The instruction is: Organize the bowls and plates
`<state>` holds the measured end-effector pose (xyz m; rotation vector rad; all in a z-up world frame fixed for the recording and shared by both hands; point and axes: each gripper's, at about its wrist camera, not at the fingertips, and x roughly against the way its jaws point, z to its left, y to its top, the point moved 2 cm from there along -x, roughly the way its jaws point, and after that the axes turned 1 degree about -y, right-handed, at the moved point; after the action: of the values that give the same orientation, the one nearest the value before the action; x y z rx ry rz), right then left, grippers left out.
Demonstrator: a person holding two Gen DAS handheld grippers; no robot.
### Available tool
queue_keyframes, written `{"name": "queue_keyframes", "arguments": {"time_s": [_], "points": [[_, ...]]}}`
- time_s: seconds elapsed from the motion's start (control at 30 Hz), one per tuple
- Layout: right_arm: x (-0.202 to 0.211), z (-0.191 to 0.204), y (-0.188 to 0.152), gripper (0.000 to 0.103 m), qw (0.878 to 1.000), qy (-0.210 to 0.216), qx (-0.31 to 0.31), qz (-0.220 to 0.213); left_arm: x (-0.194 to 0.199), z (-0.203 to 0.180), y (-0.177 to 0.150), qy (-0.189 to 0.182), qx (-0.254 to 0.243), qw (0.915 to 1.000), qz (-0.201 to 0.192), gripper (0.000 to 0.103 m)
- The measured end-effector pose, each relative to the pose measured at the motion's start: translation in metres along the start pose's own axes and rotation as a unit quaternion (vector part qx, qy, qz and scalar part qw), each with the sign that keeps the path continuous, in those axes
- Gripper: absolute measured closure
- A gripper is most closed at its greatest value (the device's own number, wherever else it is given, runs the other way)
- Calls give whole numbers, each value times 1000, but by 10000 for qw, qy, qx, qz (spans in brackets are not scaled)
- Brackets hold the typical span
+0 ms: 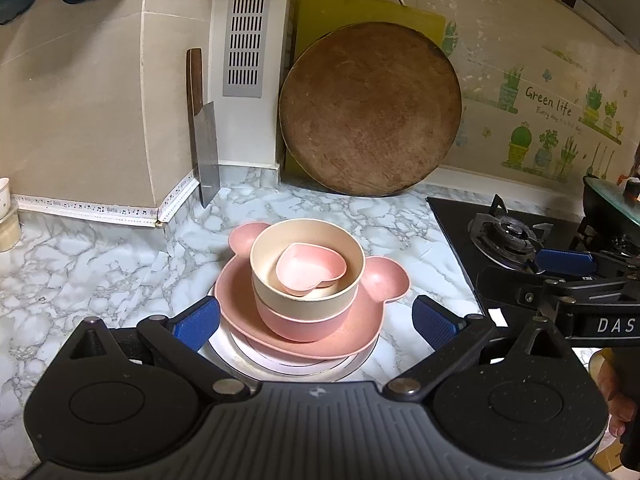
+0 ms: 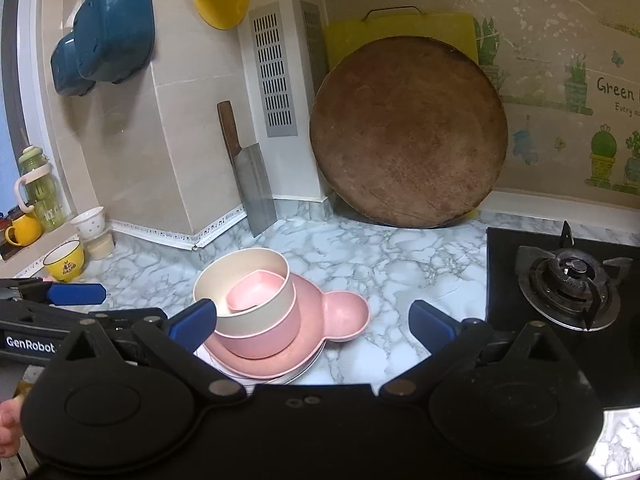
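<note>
A stack stands on the marble counter: a white plate at the bottom, a pink bear-eared plate, a pink bowl, a cream bowl and a small pink heart-shaped dish on top. My left gripper is open and empty, its fingers either side of the stack's near edge. In the right wrist view the stack sits left of centre, with the cream bowl and eared plate visible. My right gripper is open and empty, just right of the stack.
A round wooden board and yellow cutting board lean on the back wall. A cleaver leans at the corner. A gas hob lies to the right. Cups stand at the far left.
</note>
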<state>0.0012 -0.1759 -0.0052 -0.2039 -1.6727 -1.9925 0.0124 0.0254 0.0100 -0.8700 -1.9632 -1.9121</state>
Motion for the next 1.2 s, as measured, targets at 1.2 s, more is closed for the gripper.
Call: {"name": "queue_keyframes", "arguments": {"time_s": [1.2], "points": [[18,8,1,0,9995,217,-123,176,15,-5,-3,-85,202,9996,203,0]]}}
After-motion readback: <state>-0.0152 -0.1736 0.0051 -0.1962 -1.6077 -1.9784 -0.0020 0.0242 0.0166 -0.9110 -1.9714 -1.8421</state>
